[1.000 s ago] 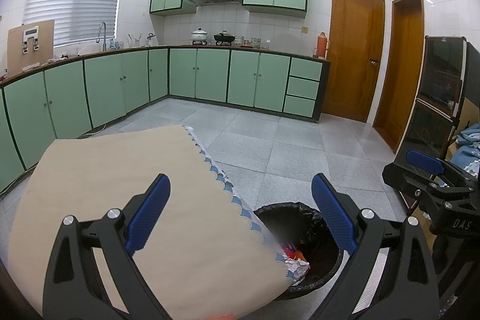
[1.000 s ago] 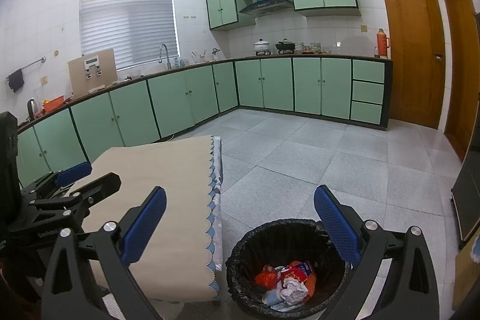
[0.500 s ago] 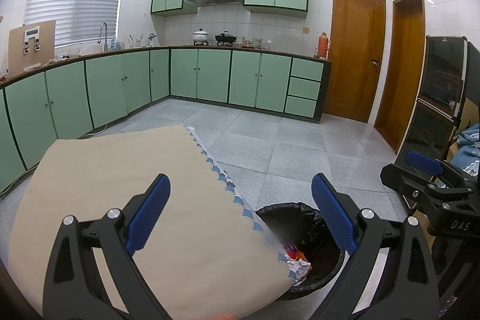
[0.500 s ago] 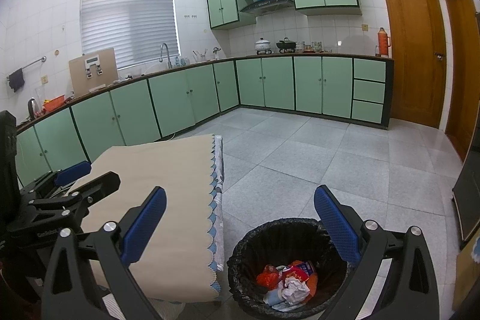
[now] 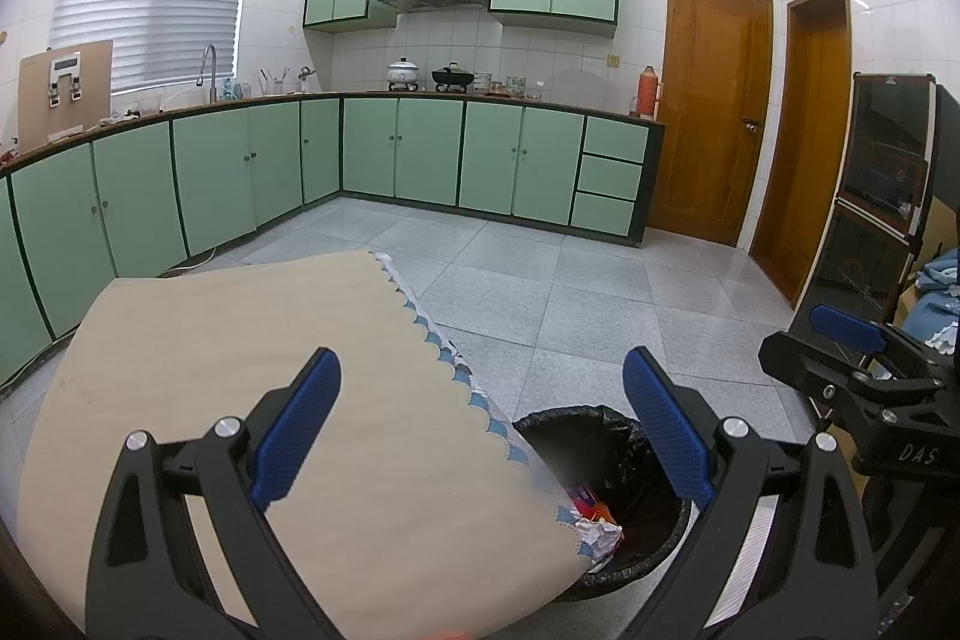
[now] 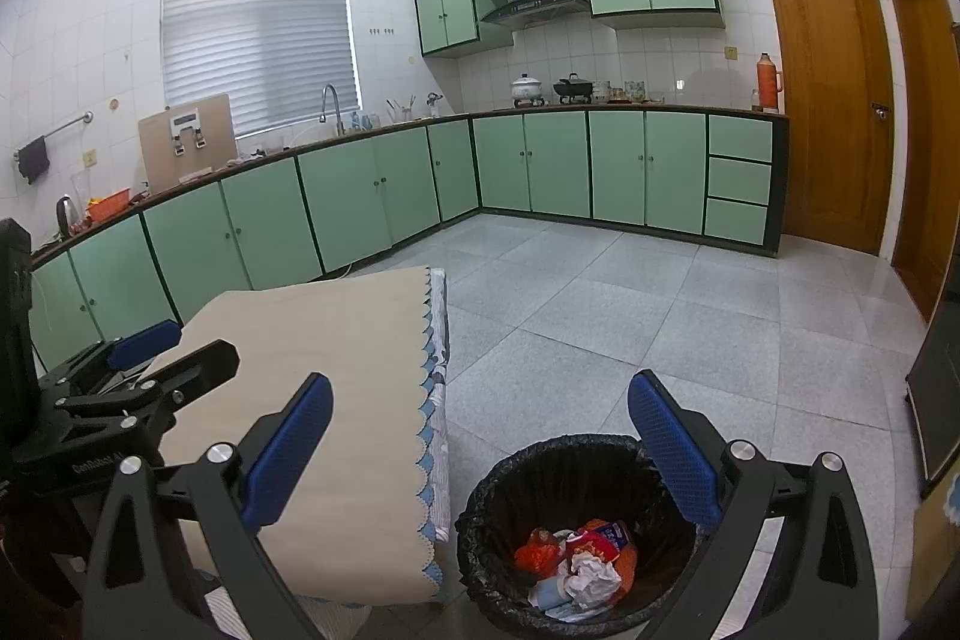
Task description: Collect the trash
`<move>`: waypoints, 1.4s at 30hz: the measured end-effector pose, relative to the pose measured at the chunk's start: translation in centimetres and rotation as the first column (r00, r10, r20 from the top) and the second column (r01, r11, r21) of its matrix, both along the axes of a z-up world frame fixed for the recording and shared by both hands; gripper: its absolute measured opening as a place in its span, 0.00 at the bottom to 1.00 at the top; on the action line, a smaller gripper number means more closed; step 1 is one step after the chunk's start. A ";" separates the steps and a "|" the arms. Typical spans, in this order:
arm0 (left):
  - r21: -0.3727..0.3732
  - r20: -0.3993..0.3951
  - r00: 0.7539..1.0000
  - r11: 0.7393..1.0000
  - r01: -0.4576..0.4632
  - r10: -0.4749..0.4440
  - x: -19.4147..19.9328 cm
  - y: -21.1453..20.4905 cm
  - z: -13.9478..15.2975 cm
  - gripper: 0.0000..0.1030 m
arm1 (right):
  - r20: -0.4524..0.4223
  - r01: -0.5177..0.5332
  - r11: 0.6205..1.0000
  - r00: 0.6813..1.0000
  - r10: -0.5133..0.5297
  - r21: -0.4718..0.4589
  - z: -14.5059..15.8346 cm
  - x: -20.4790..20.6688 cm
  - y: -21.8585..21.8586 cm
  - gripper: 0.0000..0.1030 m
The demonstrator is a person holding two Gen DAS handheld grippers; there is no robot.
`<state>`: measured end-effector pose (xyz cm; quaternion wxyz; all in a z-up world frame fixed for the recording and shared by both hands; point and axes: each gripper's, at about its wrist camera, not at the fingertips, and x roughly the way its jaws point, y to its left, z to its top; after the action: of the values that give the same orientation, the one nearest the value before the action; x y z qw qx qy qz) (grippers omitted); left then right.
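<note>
In a green-cabinet kitchen, two hand-held claws hang side by side above a table and a bin. The left gripper [image 5: 480, 418] hovers over the near corner of the table [image 5: 210, 352], its blue-padded fingers [image 5: 297, 421] spread wide with nothing between them. The right gripper [image 6: 480, 448] is held just beside it, over the trash bin [image 6: 480, 538], its jaws likewise spread and empty.

The bin, lined with a black bag, stands on the grey tiled floor [image 6: 630, 316] right against the table's corner. Inside lies the collected trash [image 6: 576, 556]: crumpled white paper, red and orange wrappers and a bluish scrap, heaped at the bottom. From the left claw's view the table corner covers part of the bin, and only a sliver of the rubbish shows.

The table wears a beige cloth with a scalloped blue-and-white edge [image 6: 435, 376] hanging down its side. Beyond, pots sit on the far counter [image 5: 456, 91], and two brown wooden doors [image 5: 714, 112] close off the right wall.
</note>
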<state>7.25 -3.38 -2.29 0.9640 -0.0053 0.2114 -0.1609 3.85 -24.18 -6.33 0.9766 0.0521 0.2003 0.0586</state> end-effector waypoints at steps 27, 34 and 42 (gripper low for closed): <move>0.001 0.000 1.000 1.000 0.001 -0.001 -0.1 0.0 0.0 0.90 | -0.002 0.000 1.000 1.000 0.000 0.000 0.1 0.0 0.1 0.94; 0.001 0.000 1.000 1.000 0.000 0.000 -0.1 0.0 -0.1 0.89 | -0.002 0.000 1.000 1.000 0.000 0.001 0.1 0.0 0.1 0.94; 0.002 -0.006 1.000 1.000 -0.006 0.006 0.1 0.4 -0.1 0.89 | -0.009 -0.002 1.000 1.000 0.002 0.001 -0.3 0.2 0.4 0.94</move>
<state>7.33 -3.01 -2.41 0.9639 -0.0055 0.2145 -0.1576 4.03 -23.78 -6.66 0.9756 0.0525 0.2048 0.0594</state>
